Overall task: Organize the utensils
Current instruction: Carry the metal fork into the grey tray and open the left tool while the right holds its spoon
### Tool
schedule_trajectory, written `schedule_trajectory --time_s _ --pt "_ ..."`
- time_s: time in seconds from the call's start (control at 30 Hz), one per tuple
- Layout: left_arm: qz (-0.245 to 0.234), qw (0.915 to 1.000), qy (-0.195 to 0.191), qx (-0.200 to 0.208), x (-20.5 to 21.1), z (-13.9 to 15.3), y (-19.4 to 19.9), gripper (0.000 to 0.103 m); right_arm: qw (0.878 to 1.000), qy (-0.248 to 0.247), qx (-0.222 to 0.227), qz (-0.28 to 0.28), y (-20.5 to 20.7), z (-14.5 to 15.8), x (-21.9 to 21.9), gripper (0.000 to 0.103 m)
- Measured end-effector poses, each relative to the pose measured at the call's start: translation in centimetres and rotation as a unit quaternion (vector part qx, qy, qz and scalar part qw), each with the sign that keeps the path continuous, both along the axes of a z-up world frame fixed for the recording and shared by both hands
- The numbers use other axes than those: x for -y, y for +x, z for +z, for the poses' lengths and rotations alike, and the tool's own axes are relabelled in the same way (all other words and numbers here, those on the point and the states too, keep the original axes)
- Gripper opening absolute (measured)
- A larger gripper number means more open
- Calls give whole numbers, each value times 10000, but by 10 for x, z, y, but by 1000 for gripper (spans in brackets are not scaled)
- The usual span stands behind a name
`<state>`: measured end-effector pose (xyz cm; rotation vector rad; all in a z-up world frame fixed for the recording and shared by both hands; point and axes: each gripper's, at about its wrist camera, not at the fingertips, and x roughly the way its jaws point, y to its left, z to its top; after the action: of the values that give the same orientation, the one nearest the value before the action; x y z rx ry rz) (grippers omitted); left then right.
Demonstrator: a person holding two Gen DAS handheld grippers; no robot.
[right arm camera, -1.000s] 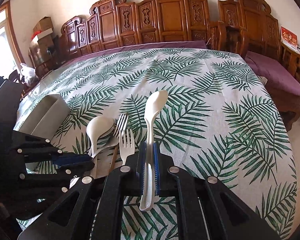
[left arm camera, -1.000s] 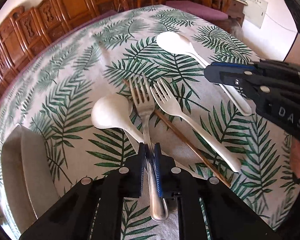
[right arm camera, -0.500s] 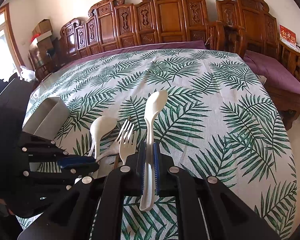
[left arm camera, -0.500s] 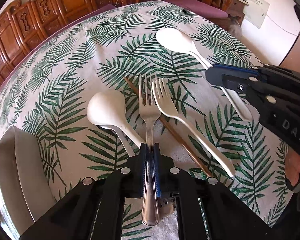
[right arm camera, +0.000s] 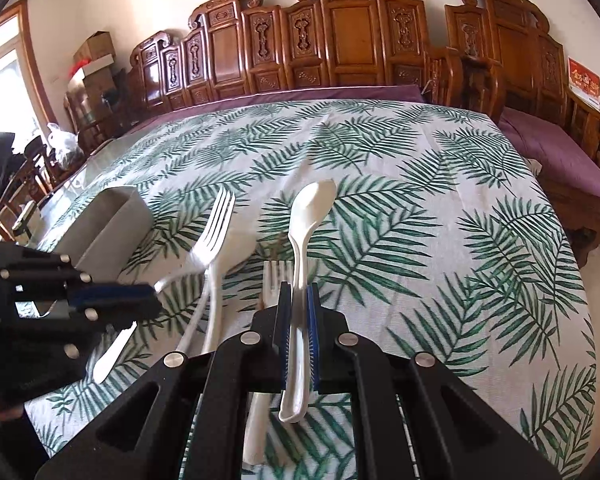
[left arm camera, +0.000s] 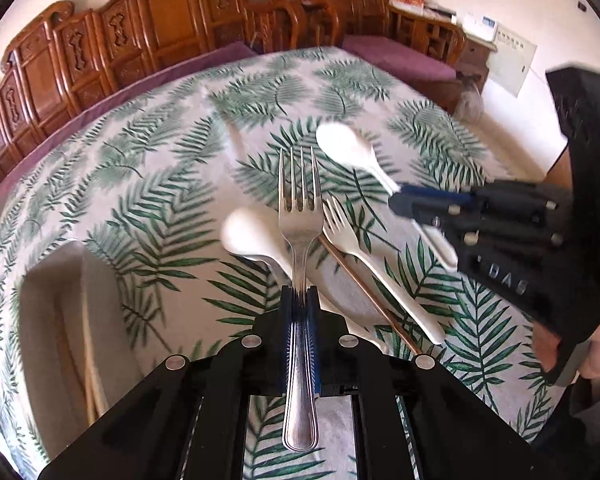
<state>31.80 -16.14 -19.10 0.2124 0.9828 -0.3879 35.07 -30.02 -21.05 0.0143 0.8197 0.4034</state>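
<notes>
My left tool [left arm camera: 299,308] is clamped on the handle of one metal fork [left arm camera: 299,216], tines pointing away from me, lifted clear of the desk [left arm camera: 172,160] with its leaf-print cloth. My right tool [right arm camera: 298,308] is clamped on the handle of one white spoon [right arm camera: 306,216], bowl forward and raised off the cloth.

Counting what I can see: two forks, the metal one I hold and a white plastic fork [left arm camera: 364,260] lying on the cloth. Three spoons: the white one in my right tool, a second white spoon [left arm camera: 252,240] lying on the cloth just left of the plastic fork, and a metal spoon [left arm camera: 266,261] whose bowl peeks out from under that white one. One thin brown stick [left arm camera: 364,288] lies diagonally beside the plastic fork, apparently a chopstick; whether there is a second I cannot tell. One grey container [right arm camera: 108,228] stands on the desk to my left, beyond the left tool.

Both tools are held roughly level and side by side, the left one at the left edge of the right wrist view, the right one at the right edge of the left wrist view, with my right hand [left arm camera: 588,352] showing behind it. Carved wooden chairs [right arm camera: 340,40] line the far side.
</notes>
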Motion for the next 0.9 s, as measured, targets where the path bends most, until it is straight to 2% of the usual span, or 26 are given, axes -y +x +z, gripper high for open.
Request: schedule_trajectory --time_s 0.4,0.57,0.73,0.9 --pt "296 9985 -208 398 -56 43 -11 6 9980 155 363 501 -25 33 -46 9" --pt "448 9973 -243 537 -85 58 -16 6 9963 182 349 763 -34 38 -70 9" --pt "662 9957 -258 602 -119 62 -21 6 9943 165 248 1022 -42 37 -98 9" --pt "891 9940 -295 554 -149 53 -18 6 9923 56 233 1211 -50 35 -120 9"
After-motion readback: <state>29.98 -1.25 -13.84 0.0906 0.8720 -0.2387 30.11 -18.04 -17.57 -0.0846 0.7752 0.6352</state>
